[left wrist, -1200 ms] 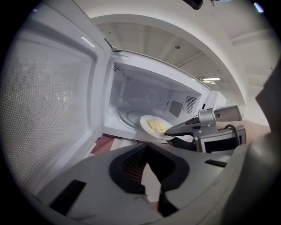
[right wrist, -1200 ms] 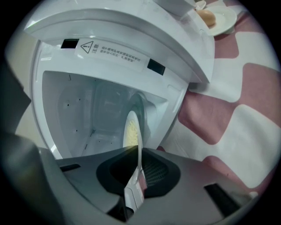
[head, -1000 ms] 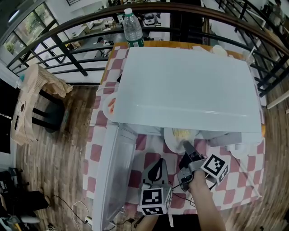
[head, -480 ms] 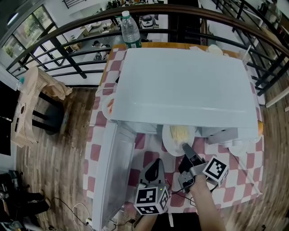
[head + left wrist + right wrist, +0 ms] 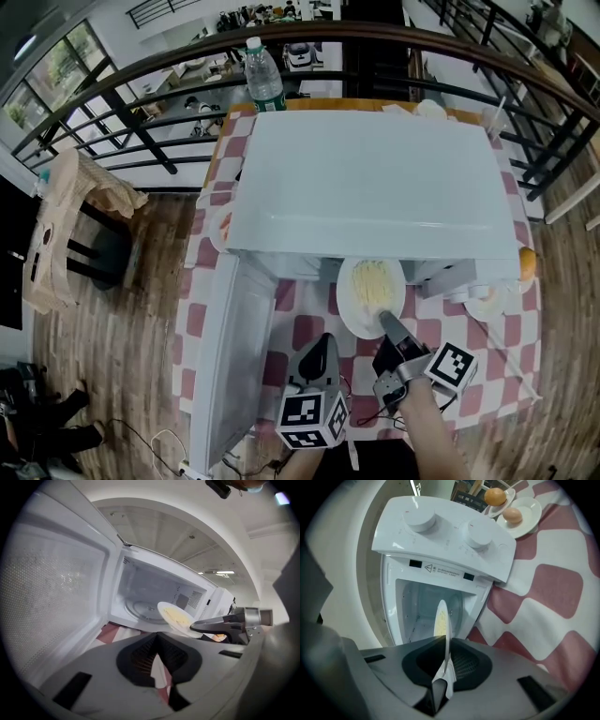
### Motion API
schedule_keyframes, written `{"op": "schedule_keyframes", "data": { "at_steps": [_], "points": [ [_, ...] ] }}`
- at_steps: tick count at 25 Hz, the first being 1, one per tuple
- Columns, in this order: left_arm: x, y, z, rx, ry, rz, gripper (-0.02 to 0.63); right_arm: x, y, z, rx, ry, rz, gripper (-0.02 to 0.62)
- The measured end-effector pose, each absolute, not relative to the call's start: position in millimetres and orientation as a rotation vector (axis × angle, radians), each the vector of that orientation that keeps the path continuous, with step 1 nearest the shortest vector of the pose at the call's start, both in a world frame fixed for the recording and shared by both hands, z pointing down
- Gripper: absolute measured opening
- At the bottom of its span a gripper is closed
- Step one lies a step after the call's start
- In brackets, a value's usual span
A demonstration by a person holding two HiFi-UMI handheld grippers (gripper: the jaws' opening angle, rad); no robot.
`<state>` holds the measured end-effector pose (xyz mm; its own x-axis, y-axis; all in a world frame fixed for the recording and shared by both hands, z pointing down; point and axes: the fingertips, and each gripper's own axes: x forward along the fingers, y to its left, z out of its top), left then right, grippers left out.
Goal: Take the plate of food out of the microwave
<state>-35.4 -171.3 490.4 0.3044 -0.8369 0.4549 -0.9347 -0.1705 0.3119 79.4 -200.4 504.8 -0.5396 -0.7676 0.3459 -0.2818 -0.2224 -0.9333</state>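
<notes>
A: Where's the plate point(image 5: 370, 298) relative to the microwave point(image 5: 375, 178)?

B: Mostly out front of the microwave's mouth. In the head view only its far edge sits under the top's front lip. From the left gripper view it hangs tilted in front of the cavity, clear of the glass turntable point(image 5: 139, 609).

A: What's holding it?

B: The right gripper point(image 5: 386, 323). Its jaws are pinched on the plate's near rim, parted only by the rim's thickness. In the right gripper view the plate runs edge-on straight between the pads.

A: And the food point(image 5: 373, 279)?

B: A pale yellow heap on the plate, on the half toward the microwave.

A: Left gripper point(image 5: 320, 341)?

B: In front of the microwave, between the open door point(image 5: 239, 356) and the right gripper. Its tips are together with nothing in them, and it isn't touching the plate.

A: How's the door?

B: Swung wide open on the microwave's left side.

A: Anything else around?

B: There's a red-and-white checked tablecloth point(image 5: 497, 361) under the microwave. Two small dishes point(image 5: 525, 515) with round orange-brown items sit off the microwave's control-knob side. A water bottle point(image 5: 263, 75) stands behind its far left corner.
</notes>
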Motion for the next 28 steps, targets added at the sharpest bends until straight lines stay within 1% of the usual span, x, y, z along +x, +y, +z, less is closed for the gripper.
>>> {"op": "schedule_keyframes", "data": {
  "at_steps": [14, 28],
  "points": [
    [-19.5, -132.3, 442.6, 2.112, -1.547, 0.181, 0.006, 92.3, -146.4, 468.7, -1.205, 1.715, -1.822, 0.037],
    [-23.6, -117.9, 433.2, 2.098, -1.593, 0.185, 0.006, 85.3, -131.8, 453.3, -1.153, 1.733, -1.821, 0.037]
  ]
}}
